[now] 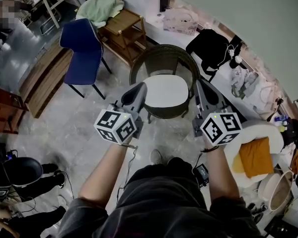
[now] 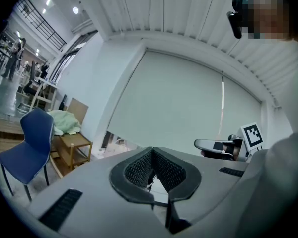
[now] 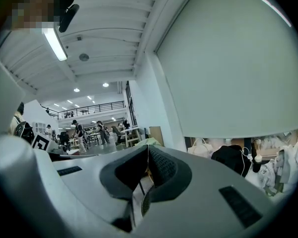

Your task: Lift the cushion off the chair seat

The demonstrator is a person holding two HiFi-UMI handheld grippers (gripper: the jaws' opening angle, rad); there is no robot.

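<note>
The left hand-held gripper (image 1: 140, 88) and right hand-held gripper (image 1: 201, 85) are hanging closed and empty near the cushion (image 1: 165, 89); it is looking soft, light, pinchable at its left and right edges.

That round tub chair (image 1: 161, 58) is dark woven wicker, rough-looking; its white seat cushion (image 1: 166, 90) looks smooth and matt. A pale green cloth (image 1: 102, 6) lies rumpled on the bare slatted wooden stand (image 1: 124, 29). An orange cushion (image 1: 256, 155), soft fabric. The pale marbled floor (image 1: 74, 128) shows a dull sheen.
</note>
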